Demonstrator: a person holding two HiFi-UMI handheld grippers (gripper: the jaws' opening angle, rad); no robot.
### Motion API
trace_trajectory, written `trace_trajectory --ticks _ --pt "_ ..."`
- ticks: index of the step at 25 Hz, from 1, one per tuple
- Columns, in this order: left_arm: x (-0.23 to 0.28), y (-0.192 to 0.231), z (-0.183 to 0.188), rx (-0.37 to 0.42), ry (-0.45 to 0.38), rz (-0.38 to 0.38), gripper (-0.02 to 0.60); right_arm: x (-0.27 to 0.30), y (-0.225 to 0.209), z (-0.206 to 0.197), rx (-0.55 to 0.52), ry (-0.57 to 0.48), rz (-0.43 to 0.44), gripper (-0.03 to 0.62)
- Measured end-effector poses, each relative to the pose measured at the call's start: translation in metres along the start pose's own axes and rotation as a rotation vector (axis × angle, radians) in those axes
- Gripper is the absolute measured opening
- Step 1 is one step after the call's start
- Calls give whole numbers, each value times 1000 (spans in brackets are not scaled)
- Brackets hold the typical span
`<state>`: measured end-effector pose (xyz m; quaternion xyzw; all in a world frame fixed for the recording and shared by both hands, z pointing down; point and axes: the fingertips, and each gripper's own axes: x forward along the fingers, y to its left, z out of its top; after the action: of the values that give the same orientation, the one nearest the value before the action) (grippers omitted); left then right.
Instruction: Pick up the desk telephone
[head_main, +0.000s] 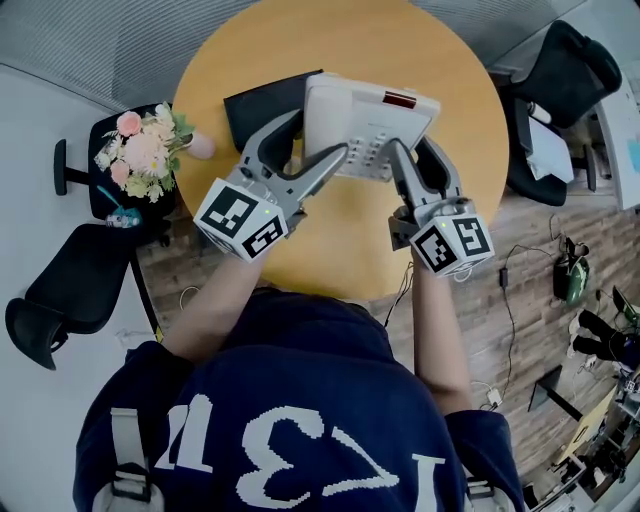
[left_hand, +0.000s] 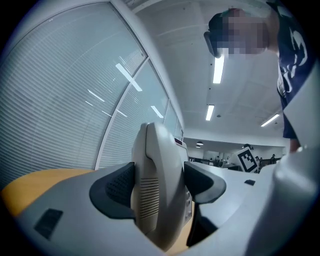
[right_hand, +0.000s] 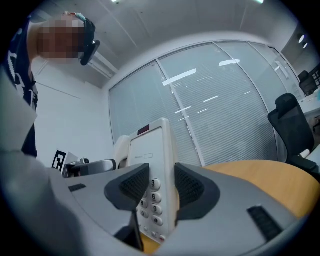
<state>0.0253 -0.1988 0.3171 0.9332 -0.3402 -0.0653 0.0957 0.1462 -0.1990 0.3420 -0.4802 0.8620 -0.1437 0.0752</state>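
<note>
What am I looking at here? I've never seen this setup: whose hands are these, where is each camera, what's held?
No robot: a person holds a two-jaw gripper in each hand. The head view looks down from their head; the other two cameras ride on the grippers. The left gripper and right gripper each clamp one side of the white desk telephone, over a round wooden table where a dark folder lies. Flowers sit on a chair beside it.
</note>
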Motion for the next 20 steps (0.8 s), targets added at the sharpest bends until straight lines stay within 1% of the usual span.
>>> trace_trajectory --ticks 3,6,11,20 --pt "0 1 10 3 -12 3 316 3 4 8 -11 -17 4 173" --pt "-1 1 19 10 -30 3 316 6 9 19 -46 -30 8 173" --pt "-3 0 26 29 -50 1 316 7 15 29 -88 -40 16 173" --pt "-6 -3 34 58 -55 6 316 6 19 34 -107 -43 17 172"
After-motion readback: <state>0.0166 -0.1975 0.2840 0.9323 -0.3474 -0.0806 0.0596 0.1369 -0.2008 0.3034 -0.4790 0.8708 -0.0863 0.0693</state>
